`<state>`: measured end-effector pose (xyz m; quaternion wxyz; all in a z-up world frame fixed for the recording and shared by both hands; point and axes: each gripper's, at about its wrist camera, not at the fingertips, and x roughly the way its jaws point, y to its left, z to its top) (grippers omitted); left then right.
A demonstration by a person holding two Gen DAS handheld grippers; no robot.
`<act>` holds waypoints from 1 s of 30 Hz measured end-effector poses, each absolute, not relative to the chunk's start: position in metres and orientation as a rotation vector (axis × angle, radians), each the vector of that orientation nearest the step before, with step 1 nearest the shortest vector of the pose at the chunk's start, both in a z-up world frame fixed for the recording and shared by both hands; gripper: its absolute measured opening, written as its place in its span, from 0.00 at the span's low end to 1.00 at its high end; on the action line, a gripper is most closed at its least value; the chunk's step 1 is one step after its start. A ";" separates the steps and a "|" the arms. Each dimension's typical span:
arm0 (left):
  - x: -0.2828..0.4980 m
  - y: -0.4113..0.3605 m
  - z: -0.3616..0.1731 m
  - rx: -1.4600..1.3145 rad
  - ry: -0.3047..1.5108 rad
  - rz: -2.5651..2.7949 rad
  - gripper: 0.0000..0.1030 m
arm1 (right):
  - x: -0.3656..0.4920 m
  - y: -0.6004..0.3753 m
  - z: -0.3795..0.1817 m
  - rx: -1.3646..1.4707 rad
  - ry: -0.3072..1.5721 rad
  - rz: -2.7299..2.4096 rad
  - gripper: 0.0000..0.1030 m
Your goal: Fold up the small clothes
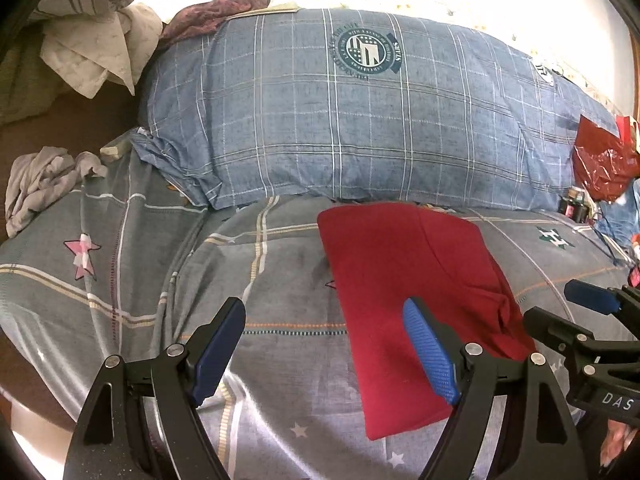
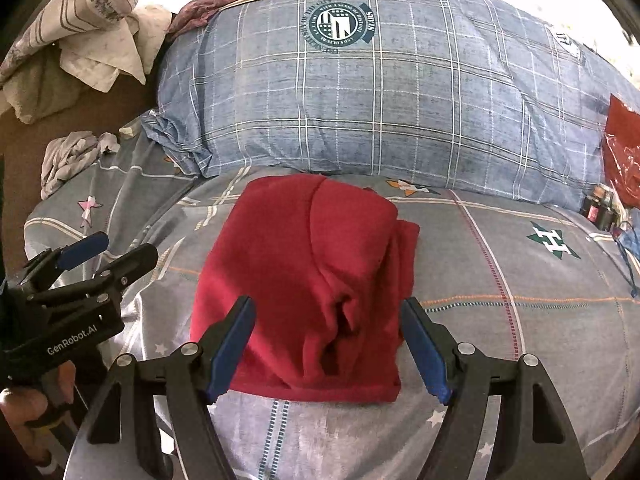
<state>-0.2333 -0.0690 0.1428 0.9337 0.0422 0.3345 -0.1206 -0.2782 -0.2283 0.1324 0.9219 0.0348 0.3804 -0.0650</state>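
Now | folded red knit garment lies ahead of right gripper, long axis toward blue plaid pillow | right nearer | left gripper beside it | both fingers wide, empty

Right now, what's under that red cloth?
The red cloth lies folded on a grey plaid bedsheet, which shows all around it. Anything tucked between its layers or beneath it is covered.

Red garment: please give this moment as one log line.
red garment: folded, on bed | left gripper: open, empty | right gripper: open, empty
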 end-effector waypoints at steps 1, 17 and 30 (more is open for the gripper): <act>-0.234 -0.069 0.143 0.087 0.683 -0.247 0.79 | -0.278 -0.227 0.133 0.070 0.781 -0.131 0.74; -0.224 -0.064 0.140 0.083 0.700 -0.251 0.79 | -0.271 -0.218 0.128 0.057 0.794 -0.117 0.75; -0.220 -0.064 0.137 0.079 0.714 -0.246 0.79 | -0.267 -0.217 0.125 0.058 0.806 -0.112 0.75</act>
